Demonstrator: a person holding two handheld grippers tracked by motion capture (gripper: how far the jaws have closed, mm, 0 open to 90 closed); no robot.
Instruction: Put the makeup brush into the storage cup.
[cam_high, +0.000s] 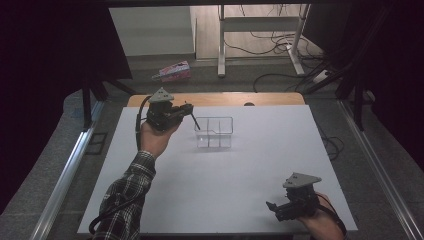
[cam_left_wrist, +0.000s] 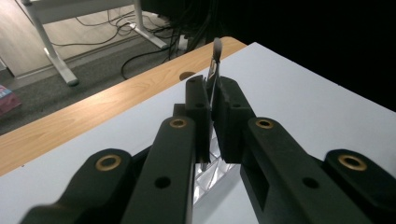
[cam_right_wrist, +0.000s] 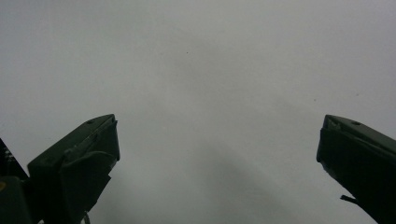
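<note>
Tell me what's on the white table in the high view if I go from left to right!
Left gripper pinching a thin dark stick → clear plastic box with little compartments → right gripper, jaws wide apart, near the white table's front edge.

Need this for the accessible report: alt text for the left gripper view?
The left gripper, its two black jaws shut on a thin dark stick-like tool, points across a white table. A clear plastic tray lies just beneath the jaws; wooden table edge and floor cables behind.
</note>
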